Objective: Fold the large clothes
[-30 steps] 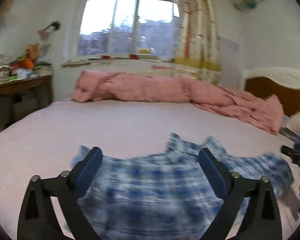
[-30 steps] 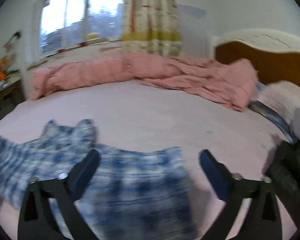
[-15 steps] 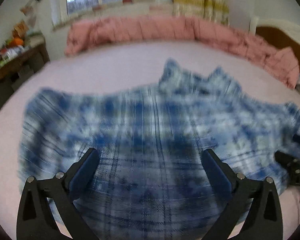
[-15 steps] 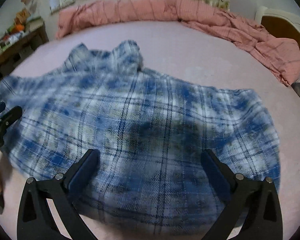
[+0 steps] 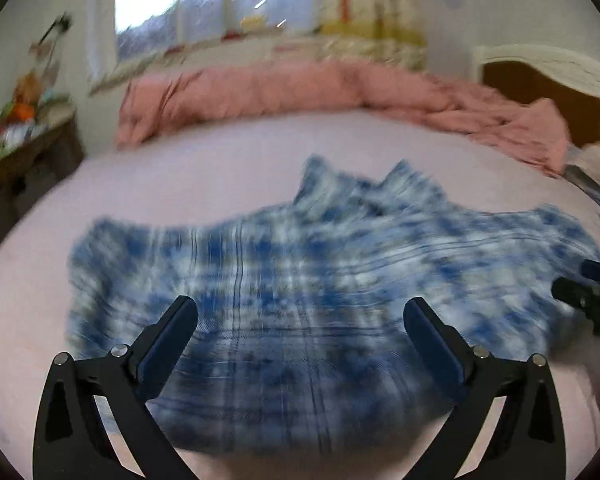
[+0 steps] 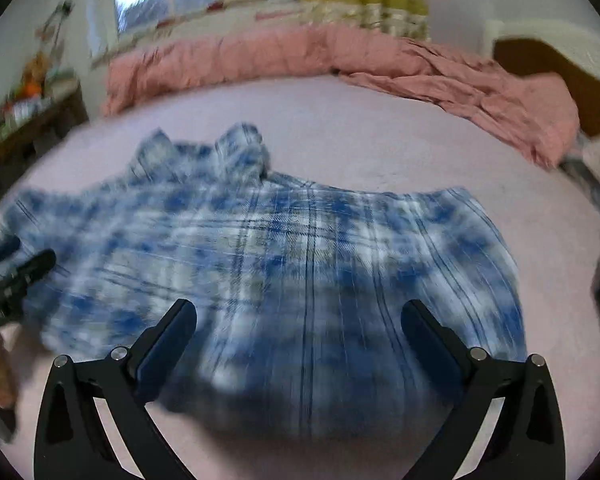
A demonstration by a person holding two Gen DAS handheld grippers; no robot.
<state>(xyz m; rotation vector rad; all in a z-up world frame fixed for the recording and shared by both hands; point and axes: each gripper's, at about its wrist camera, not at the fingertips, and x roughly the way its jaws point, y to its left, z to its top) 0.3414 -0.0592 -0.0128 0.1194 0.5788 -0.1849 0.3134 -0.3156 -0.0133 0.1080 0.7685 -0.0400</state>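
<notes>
One plaid shirt (image 5: pixel 300 280) on bed (image 5: pixel 180 176)

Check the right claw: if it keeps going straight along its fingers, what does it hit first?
Most likely the blue plaid shirt spread on the bed. The right claw is open and holds nothing, with the shirt's cloth lying directly ahead between its fingers. The frame is blurred, so depth is uncertain.
</notes>
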